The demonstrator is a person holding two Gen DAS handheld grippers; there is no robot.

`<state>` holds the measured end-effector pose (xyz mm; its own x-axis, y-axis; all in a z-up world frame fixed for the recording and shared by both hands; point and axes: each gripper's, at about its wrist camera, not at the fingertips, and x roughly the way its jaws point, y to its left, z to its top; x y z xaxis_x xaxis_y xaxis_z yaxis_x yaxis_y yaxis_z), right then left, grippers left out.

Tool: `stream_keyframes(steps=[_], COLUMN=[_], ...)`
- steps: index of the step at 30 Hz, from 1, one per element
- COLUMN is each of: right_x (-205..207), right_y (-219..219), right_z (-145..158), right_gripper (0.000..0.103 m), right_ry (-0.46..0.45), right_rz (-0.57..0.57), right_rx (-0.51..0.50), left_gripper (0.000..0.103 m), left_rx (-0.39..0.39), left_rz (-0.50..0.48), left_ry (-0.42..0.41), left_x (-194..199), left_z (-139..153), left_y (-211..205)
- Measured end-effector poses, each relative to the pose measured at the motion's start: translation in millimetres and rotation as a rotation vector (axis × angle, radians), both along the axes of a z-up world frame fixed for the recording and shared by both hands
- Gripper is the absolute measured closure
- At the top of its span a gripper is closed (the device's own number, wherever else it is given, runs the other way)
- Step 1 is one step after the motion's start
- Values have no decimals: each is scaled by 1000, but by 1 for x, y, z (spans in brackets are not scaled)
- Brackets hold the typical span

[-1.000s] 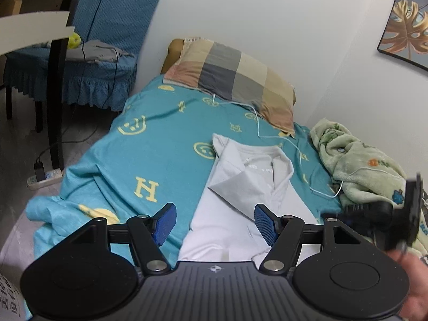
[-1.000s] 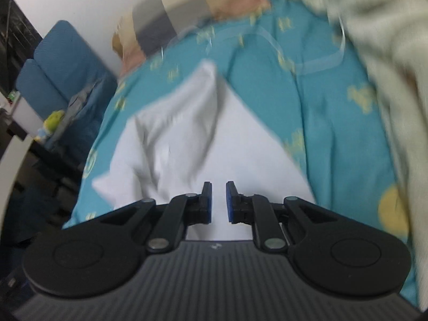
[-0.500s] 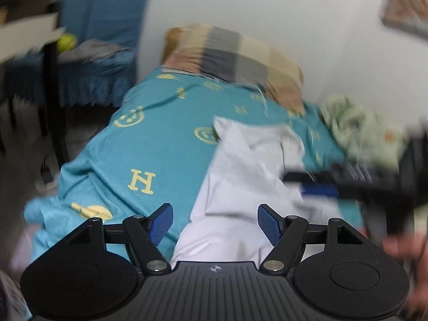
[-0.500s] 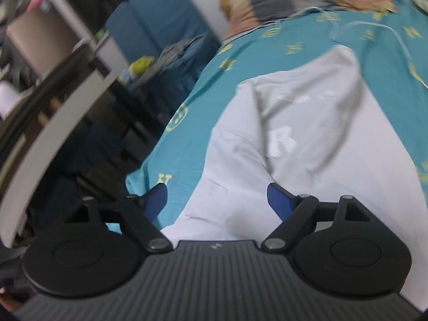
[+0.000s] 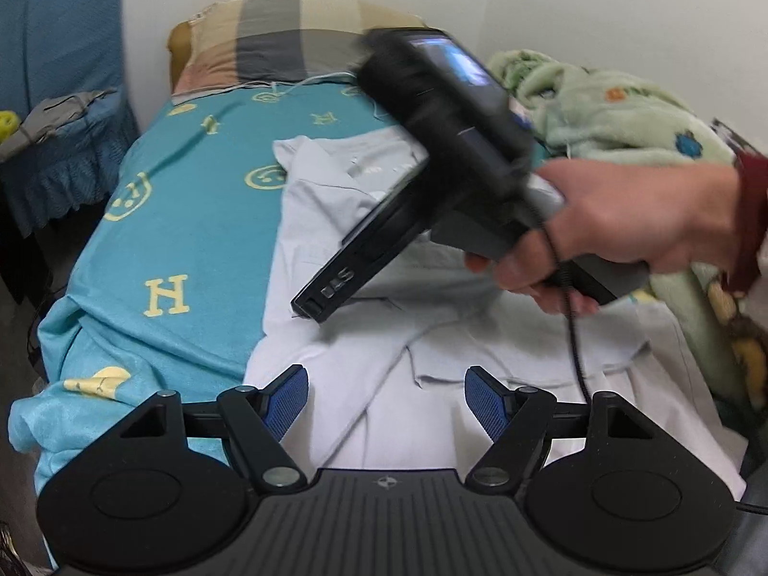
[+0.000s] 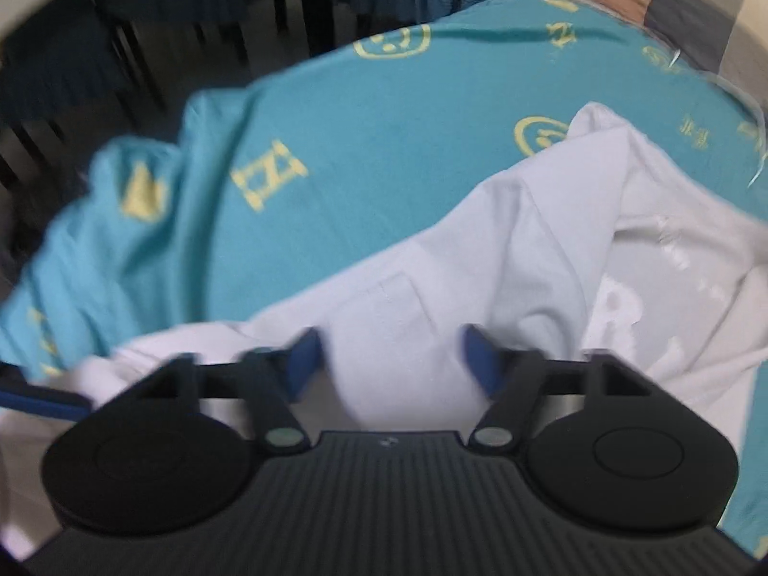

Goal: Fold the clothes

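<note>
left tool spread wide, holding nothing | right tool spread wide, holding nothing | one white shirt | one pillow

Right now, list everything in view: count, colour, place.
shirt: one, white, lying rumpled on the bed
sheet: one, teal with yellow prints, covering the bed
pillow: one, checked tan and grey, at the bed's head
blanket: one, pale green, bunched by the wall
chair: one, blue cover, beside the bed
cable: one, white, by the pillow
left gripper: jaws open, over the shirt
right gripper: jaws open, over the shirt
hand: one, holding the right gripper
</note>
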<state>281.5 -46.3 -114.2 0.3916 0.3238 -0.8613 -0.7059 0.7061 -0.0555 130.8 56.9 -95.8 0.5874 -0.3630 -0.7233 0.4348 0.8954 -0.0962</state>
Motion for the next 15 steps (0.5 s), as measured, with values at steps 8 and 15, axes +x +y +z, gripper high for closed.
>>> stream_keyframes(steps=[8,15], right_x=[-20,-39], right_y=[-94,-244], right_z=[98,59], right_gripper=[94,93], right_ry=[-193,3], right_rz=[-443,-1011], right_rx=[371,672], left_gripper=[29,29], left_rx=[-4,-116], left_rz=[39,117], left_ry=[-63,-83], left_x=[-6,-2], left_z=[6,16], left_y=[4,18])
